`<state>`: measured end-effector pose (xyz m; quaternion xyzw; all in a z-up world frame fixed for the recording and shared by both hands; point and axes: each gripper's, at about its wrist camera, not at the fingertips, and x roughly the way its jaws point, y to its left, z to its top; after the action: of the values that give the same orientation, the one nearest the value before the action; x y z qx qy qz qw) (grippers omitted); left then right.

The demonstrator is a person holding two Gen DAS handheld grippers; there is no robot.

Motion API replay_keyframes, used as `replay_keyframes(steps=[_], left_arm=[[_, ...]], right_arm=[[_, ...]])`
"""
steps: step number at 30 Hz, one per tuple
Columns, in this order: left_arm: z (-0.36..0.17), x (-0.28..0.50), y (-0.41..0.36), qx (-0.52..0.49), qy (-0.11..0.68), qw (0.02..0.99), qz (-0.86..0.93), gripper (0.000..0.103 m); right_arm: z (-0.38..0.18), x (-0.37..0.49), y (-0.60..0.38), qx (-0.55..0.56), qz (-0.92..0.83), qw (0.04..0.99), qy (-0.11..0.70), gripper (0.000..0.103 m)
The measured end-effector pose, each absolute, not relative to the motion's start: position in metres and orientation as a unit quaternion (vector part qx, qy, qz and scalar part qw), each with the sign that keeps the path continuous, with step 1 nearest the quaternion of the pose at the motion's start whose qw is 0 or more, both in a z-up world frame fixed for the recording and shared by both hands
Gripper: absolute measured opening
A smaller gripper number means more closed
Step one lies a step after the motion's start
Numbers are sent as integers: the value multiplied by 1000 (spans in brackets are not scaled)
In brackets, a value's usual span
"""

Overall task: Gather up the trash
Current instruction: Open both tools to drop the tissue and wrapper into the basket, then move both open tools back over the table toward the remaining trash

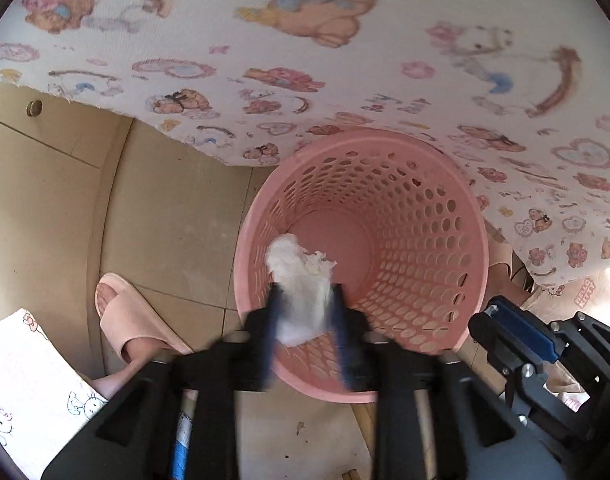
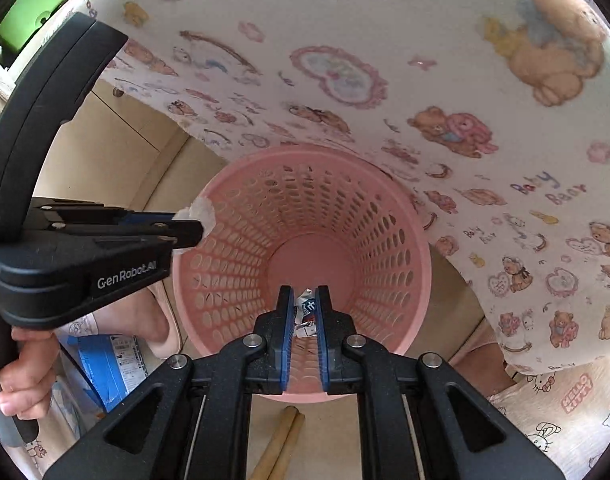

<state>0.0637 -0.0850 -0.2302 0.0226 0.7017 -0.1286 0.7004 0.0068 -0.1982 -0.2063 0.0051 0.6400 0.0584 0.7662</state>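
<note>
A pink perforated waste basket (image 1: 445,184) stands on the floor under a cartoon-print tablecloth; it also shows in the right wrist view (image 2: 233,184). My left gripper (image 1: 305,296) is shut on a crumpled white tissue (image 1: 301,280) and holds it over the basket's near rim. In the right wrist view the left gripper (image 2: 193,228) comes in from the left with the tissue (image 2: 203,210) at the rim. My right gripper (image 2: 305,300) is shut on a small crumpled wrapper (image 2: 307,310) with blue and white print, held over the basket's opening. The right gripper (image 1: 517,332) shows side-on at lower right in the left wrist view.
The cartoon-print tablecloth (image 1: 345,60) hangs over the basket's far side. A foot in a pink slipper (image 1: 129,320) stands left of the basket. Wooden sticks (image 2: 281,444) lie on the tiled floor below the basket. A blue package (image 2: 109,364) lies at lower left.
</note>
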Motion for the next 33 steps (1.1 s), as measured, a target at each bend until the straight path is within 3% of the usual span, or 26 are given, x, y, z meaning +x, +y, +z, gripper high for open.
replay_keyframes(steps=[2, 3, 4, 10, 17, 23, 33], left_arm=[[-230, 64, -84, 25, 700, 702, -124, 41], [-230, 64, -85, 28, 701, 702, -124, 42], [-230, 65, -85, 28, 702, 701, -123, 45], [-229, 63, -85, 40, 704, 700, -114, 54], [-214, 62, -83, 53, 693, 711, -103, 54], [-167, 55, -85, 95, 624, 773, -63, 54], [-100, 54, -70, 71, 542, 835, -64, 54]], right_arm=[[-206, 6, -202, 12, 59, 765, 641, 32], [-207, 6, -203, 16, 59, 767, 639, 47], [-205, 5, -205, 20, 57, 771, 634, 53], [-198, 4, -209, 25, 50, 774, 631, 53], [-183, 3, -213, 17, 33, 788, 614, 64], [-154, -2, -214, 13, 17, 818, 575, 68], [-85, -21, -212, 0, 23, 881, 473, 74]])
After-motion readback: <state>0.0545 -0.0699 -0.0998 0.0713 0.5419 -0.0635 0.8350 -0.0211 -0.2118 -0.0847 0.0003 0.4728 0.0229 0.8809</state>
